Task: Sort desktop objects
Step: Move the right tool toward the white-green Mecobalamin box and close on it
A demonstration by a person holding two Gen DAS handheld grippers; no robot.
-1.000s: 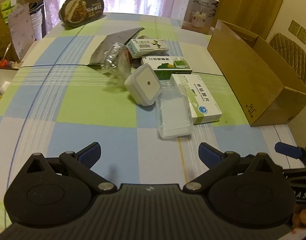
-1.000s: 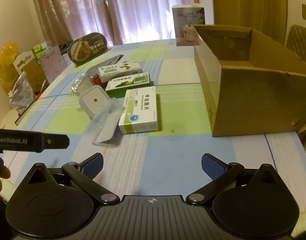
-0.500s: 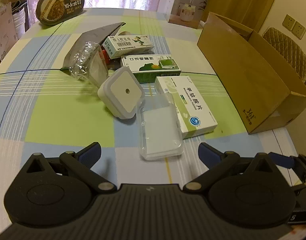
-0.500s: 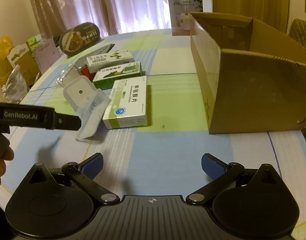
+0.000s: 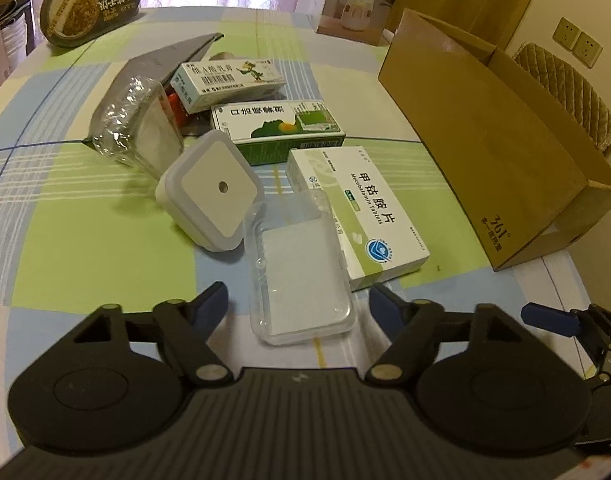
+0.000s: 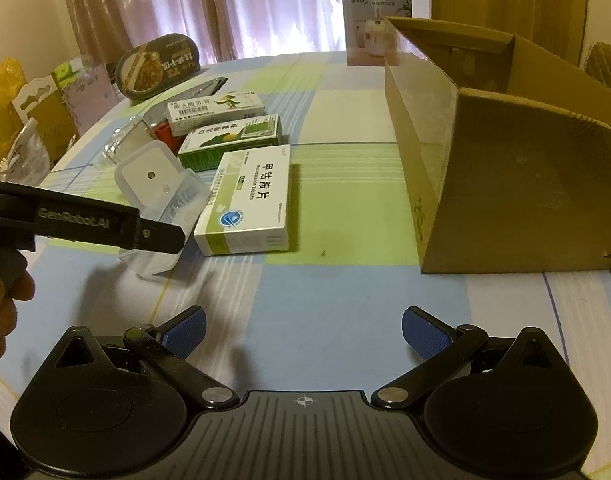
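My left gripper (image 5: 299, 300) has its blue fingers spread wide apart, and they hold nothing. My right gripper (image 6: 303, 326) is wide open and empty too.

The clear plastic box with a lid (image 5: 299, 274) lies right in front of my left fingers, with its near end just between the two tips. Its long side runs from near to far, so my fingers stand on each side of its short width. I think a small push forward and a squeeze would catch it. My left gripper is much nearer to it than my right one, which hangs over bare cloth well apart from the pile.

The box's far right edge touches the white and green flat medicine box (image 5: 359, 210). The white square plug light (image 5: 211, 194) sits just beside it on the far left. The big open brown cardboard box (image 6: 485, 152) stands on the right.

Everything rests on a table with a blue, green and white checked cloth (image 5: 85, 240). Pink curtains (image 6: 241, 4) hang far behind.
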